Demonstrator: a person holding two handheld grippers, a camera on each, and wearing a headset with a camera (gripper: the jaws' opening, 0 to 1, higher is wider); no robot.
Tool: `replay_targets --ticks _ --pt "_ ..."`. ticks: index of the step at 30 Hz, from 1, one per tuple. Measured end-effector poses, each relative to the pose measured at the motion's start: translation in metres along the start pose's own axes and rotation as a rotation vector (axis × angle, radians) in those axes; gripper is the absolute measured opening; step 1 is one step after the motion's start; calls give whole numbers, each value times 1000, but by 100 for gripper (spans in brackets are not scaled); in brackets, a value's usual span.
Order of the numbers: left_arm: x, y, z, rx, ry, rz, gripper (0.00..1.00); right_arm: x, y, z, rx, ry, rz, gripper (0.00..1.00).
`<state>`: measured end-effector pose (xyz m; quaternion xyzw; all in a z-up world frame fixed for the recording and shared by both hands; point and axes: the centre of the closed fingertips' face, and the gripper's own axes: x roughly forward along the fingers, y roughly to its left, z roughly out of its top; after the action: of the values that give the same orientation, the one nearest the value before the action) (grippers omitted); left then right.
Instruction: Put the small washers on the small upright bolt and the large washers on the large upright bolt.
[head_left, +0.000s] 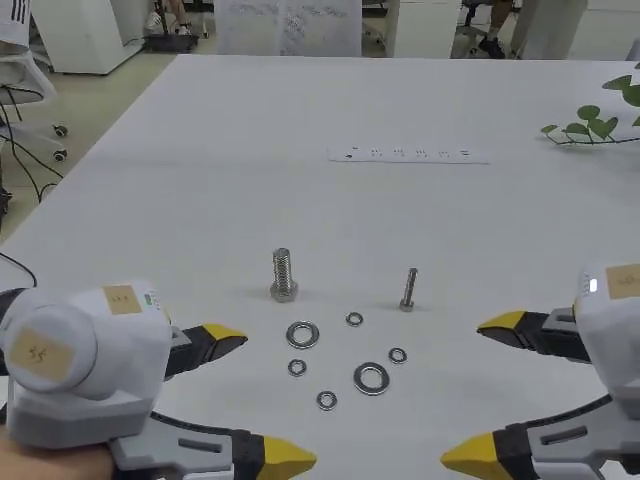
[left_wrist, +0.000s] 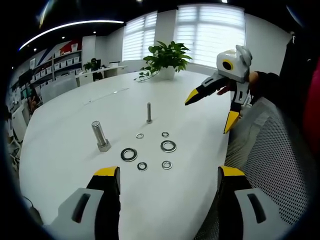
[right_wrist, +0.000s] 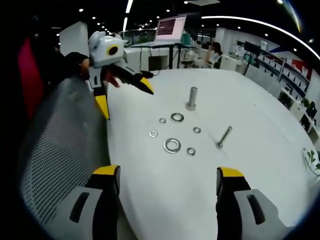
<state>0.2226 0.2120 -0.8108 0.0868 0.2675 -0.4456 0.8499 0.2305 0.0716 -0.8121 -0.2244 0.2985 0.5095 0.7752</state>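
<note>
Both bolts stand upright out on the white table (head_left: 200, 180), threads bare. The big bolt (head_left: 283, 275) is on the left and the small bolt (head_left: 409, 289) is off to its right, well apart. All six washers lie flat in a loose bunch just in front of the bolts, on the near side. Of the big washers (head_left: 302, 334), one sits just in front of the big bolt and the other nearer the table edge. The small washers (head_left: 354, 319) are scattered around and between them. None touch each other, far as I can tell. The left claw (head_left: 272, 398) sits low at the near left, jaws spread wide and empty. The right claw (head_left: 467, 392) mirrors it on the near right, also gaping and empty. Both are clear of the washers. Farther back there's a power strip (head_left: 408, 154), plus a plant (head_left: 600, 115) at the far right.
</note>
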Motion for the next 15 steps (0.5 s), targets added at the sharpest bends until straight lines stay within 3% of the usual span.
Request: replay_targets --ticks 15 --pt "-1 1 0 3 -2 7 78 1 -1 -3 -12 16 1 78"
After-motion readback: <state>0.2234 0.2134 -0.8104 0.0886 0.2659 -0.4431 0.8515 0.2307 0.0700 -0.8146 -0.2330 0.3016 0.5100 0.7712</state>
